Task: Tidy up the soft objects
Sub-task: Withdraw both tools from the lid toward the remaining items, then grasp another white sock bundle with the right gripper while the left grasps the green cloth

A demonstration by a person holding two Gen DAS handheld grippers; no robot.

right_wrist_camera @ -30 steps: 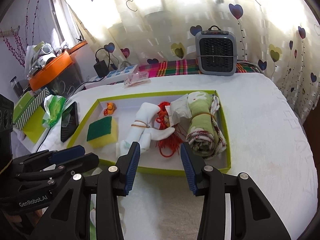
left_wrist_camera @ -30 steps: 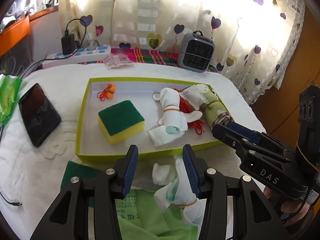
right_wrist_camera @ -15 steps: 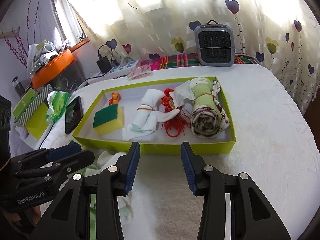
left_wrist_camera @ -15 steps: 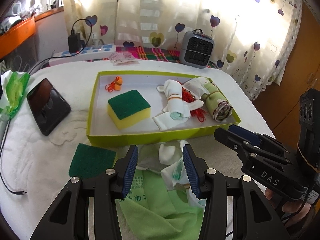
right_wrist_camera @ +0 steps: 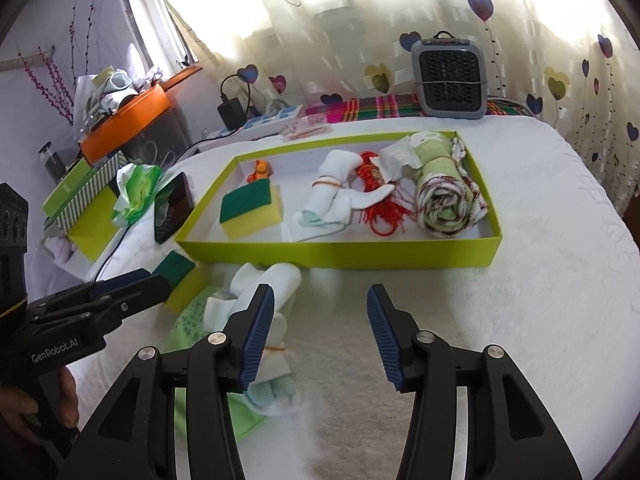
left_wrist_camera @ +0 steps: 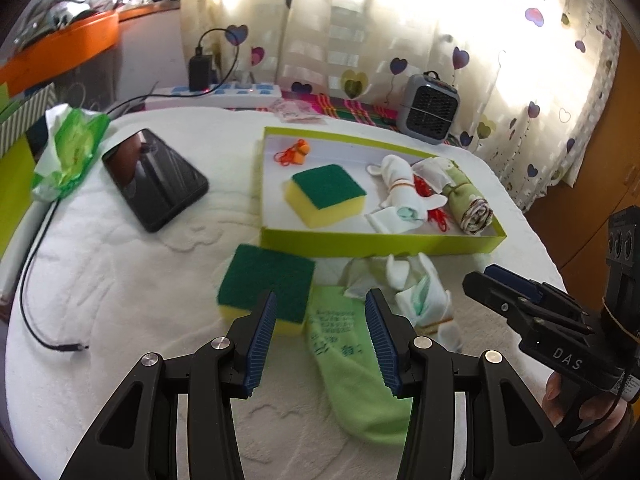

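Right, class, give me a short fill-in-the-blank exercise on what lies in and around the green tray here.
1. The sponge inside the tray has a ____ top.
2. The rolled towel lies at the tray's ____ end.
3. The phone lies ____ the tray.
4. Between the left gripper fingers nothing is ____.

Missing words: green; right; outside; held

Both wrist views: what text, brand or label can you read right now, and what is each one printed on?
"DAS": white letters on the black body of the right gripper, seen in the left wrist view.
"GenRobot.AI": white letters on the black body of the left gripper, seen in the right wrist view.
Dark printed characters on the flat light green cloth: too blurred to read.
Nothing else carries readable text.
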